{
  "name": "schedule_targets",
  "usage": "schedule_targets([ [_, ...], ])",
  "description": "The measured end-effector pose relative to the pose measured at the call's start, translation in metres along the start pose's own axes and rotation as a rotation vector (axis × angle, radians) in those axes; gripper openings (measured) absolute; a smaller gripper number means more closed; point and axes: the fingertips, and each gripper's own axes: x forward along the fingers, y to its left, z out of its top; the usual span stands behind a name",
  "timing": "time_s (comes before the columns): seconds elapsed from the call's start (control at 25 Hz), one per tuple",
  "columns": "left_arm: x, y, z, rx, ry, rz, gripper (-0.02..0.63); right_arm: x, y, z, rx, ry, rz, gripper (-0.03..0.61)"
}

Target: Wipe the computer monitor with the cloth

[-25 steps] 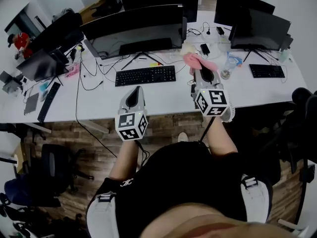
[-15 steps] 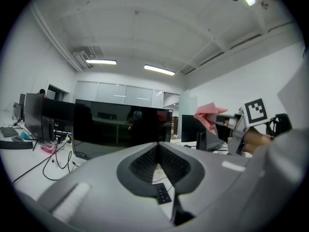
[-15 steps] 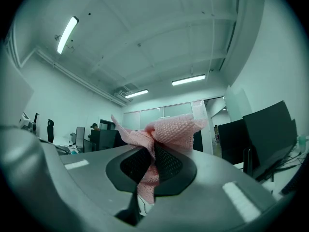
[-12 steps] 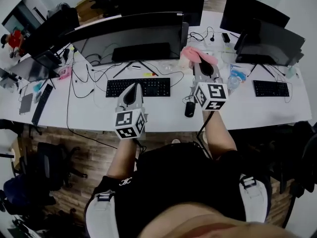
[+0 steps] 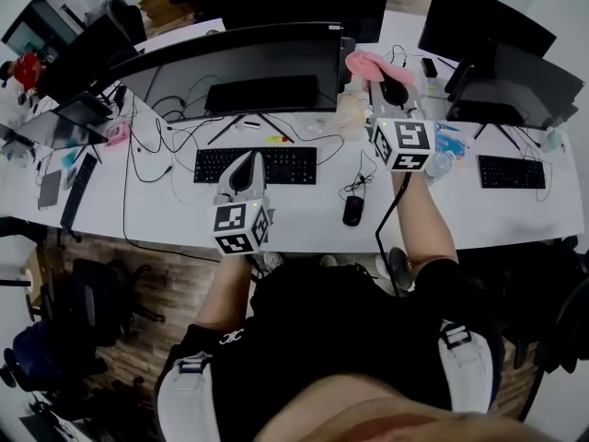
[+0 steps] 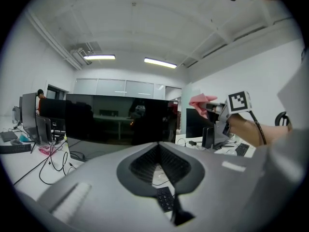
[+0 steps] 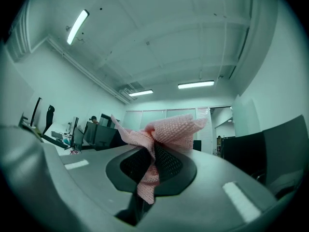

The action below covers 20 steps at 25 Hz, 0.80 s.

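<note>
A wide, dark curved monitor (image 5: 241, 55) stands on the white desk (image 5: 166, 215); it also fills the middle of the left gripper view (image 6: 116, 120). My right gripper (image 5: 383, 70) is shut on a pink cloth (image 5: 371, 63), held up in the air just right of the monitor's right end. The cloth (image 7: 166, 129) bunches out between the right gripper's (image 7: 153, 151) jaws. The left gripper view shows the cloth (image 6: 199, 101) and the right gripper (image 6: 218, 111) raised beside the screen. My left gripper (image 5: 244, 160) hovers over the keyboard, its jaws together with nothing in them.
A black keyboard (image 5: 255, 164) lies in front of the monitor, a black mouse (image 5: 352, 210) to its right, with loose cables between. More monitors (image 5: 515, 63) and a second keyboard (image 5: 512, 171) stand at the right. An office chair (image 5: 92, 311) sits at lower left.
My right gripper has risen and moved forward with the pink cloth, from over the desk to beside the monitor's right end. The left gripper has stayed over the keyboard.
</note>
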Motion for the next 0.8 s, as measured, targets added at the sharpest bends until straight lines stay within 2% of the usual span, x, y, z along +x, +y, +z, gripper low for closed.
schedule_targets([
  [0.36, -0.005, 0.029, 0.000, -0.009, 0.001, 0.061, 0.051, 0.068, -0.024, -0.012, -0.153, 0.084, 0.015, 0.014],
  [0.56, -0.011, 0.048, -0.002, -0.017, 0.000, 0.089, 0.051, 0.091, -0.023, -0.017, -0.271, 0.132, 0.021, 0.014],
  [0.8, -0.015, 0.061, -0.006, -0.021, 0.003, 0.094, 0.051, 0.109, -0.021, -0.019, -0.346, 0.163, 0.048, 0.014],
])
